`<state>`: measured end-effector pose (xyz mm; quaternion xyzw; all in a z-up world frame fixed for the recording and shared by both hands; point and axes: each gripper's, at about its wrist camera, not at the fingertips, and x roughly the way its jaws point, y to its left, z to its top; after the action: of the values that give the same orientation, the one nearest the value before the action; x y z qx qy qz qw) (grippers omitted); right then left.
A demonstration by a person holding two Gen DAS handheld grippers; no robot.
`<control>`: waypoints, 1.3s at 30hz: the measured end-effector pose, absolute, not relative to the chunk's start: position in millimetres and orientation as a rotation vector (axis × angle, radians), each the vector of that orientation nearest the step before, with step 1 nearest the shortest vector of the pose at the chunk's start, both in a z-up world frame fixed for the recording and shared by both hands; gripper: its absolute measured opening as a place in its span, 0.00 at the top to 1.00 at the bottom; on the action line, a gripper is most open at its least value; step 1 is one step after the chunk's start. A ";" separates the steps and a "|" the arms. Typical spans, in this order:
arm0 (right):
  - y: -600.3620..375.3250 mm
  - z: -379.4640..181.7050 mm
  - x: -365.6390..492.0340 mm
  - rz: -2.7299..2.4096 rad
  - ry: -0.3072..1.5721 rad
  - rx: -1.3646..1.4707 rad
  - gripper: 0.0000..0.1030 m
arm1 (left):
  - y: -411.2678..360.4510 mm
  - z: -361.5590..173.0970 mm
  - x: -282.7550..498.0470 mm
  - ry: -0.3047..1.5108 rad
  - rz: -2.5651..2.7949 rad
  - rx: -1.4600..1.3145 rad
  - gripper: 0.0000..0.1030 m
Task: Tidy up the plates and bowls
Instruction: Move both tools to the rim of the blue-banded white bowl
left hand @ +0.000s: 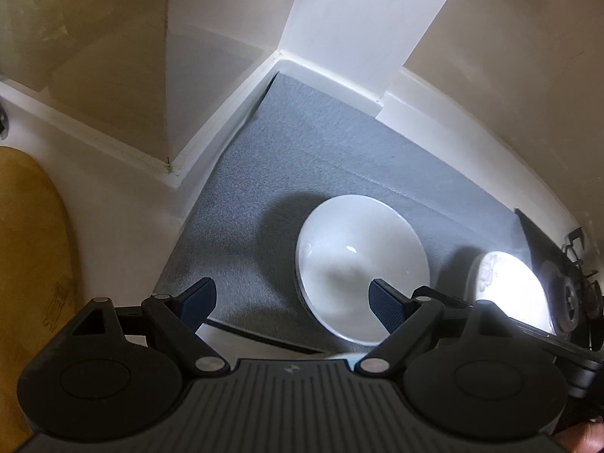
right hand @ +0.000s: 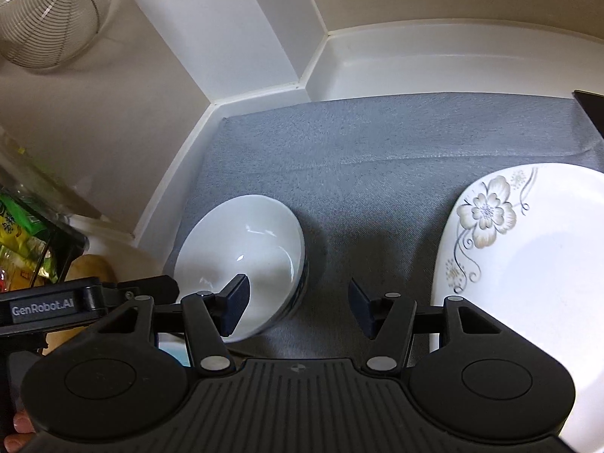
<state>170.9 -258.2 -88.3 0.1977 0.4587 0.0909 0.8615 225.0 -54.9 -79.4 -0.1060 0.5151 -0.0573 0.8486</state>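
Note:
A white bowl (left hand: 362,260) with a blue band on its outside sits on the grey mat (left hand: 302,151); it also shows in the right wrist view (right hand: 245,253). A white plate with a flower pattern (right hand: 528,264) lies on the mat to the bowl's right, seen overexposed in the left wrist view (left hand: 506,287). My left gripper (left hand: 290,302) is open and empty, hovering at the bowl's near left. My right gripper (right hand: 298,305) is open and empty, its left finger (right hand: 236,302) over the bowl's near rim. The left gripper's body (right hand: 56,305) shows at the left of the right wrist view.
The mat (right hand: 377,143) lies in a white countertop corner with raised white edging (right hand: 339,75). A wire mesh bowl (right hand: 49,11) hangs at upper left. Green packets (right hand: 22,234) stand at left. A wooden board (left hand: 30,264) lies left of the mat. A dark object (right hand: 590,102) is at far right.

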 end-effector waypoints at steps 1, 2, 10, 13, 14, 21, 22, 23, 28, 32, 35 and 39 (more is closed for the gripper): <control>-257.6 -90.1 173.6 0.191 0.965 0.413 0.41 | -55.8 -82.1 228.5 1.091 -0.118 -0.221 0.12; -256.3 -92.0 176.1 0.190 0.967 0.409 0.41 | -56.3 -84.7 231.4 1.097 -0.113 -0.217 0.12; -249.1 -103.7 190.9 0.183 0.983 0.376 0.41 | -61.8 -104.0 250.9 1.134 -0.091 -0.203 0.12; -249.4 -107.0 195.3 0.177 0.991 0.378 0.41 | -61.9 -108.7 256.2 1.145 -0.089 -0.206 0.12; -249.6 -108.2 196.8 0.176 0.995 0.378 0.41 | -62.1 -110.0 258.2 1.148 -0.088 -0.205 0.12; -248.9 -113.0 202.1 0.160 1.011 0.375 0.41 | -62.5 -118.9 266.7 1.170 -0.083 -0.206 0.12; -248.2 -113.4 202.5 0.158 1.010 0.370 0.41 | -62.4 -120.0 267.7 1.173 -0.082 -0.205 0.12; -248.1 -113.5 203.4 0.156 1.008 0.366 0.41 | -62.2 -121.2 268.7 1.176 -0.082 -0.205 0.12; -246.8 -113.0 206.1 0.154 1.006 0.352 0.41 | -62.0 -124.3 270.6 1.188 -0.072 -0.206 0.12; -244.8 -112.0 205.7 0.164 1.010 0.338 0.41 | -61.1 -126.3 271.6 1.193 -0.062 -0.207 0.12; -243.1 -112.5 206.0 0.172 1.014 0.326 0.41 | -60.6 -128.0 273.2 1.196 -0.057 -0.203 0.12; -238.4 -113.1 207.9 0.178 1.017 0.306 0.41 | -60.1 -129.2 274.4 1.198 -0.050 -0.196 0.12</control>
<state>207.9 -238.4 -113.1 0.1457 0.4841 0.0848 0.8586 274.4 -60.1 -129.2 -0.0919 0.5630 -0.0234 0.8210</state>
